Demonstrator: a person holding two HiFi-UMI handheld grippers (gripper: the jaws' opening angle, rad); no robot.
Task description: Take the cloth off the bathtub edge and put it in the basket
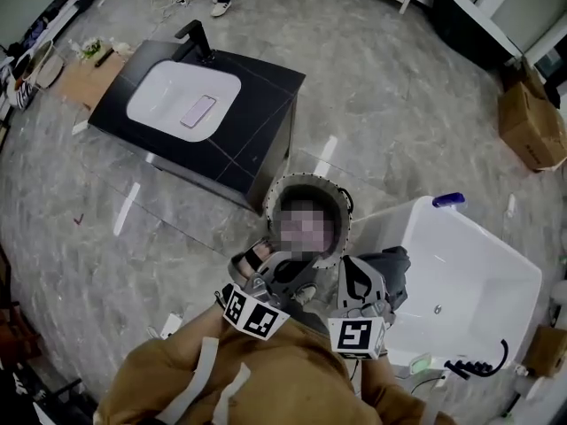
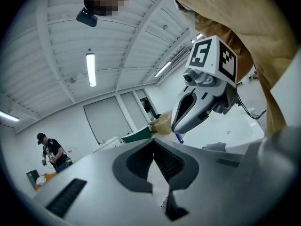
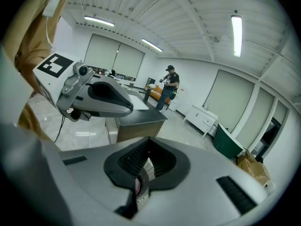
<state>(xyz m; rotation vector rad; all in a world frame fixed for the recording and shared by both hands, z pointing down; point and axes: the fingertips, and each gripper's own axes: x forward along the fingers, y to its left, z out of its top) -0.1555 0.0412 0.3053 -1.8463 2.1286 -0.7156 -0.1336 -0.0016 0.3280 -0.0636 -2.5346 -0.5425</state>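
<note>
Grey cloth (image 2: 215, 146) lies on the white bathtub's (image 1: 478, 277) left rim. My left gripper (image 2: 153, 147) and right gripper (image 3: 148, 147) are both clenched, empty, beside the round perforated basket (image 1: 306, 181).

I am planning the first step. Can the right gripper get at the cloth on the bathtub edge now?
Likely yes. The cloth lies on the near edge of the bathtub, just beside the right gripper, with nothing visible between them. Its jaws are together, so they must open first.

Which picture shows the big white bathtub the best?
The head view: nearly the whole bathtub shows from above. The left gripper view catches only a slice; the right gripper view, none I can tell.
</note>
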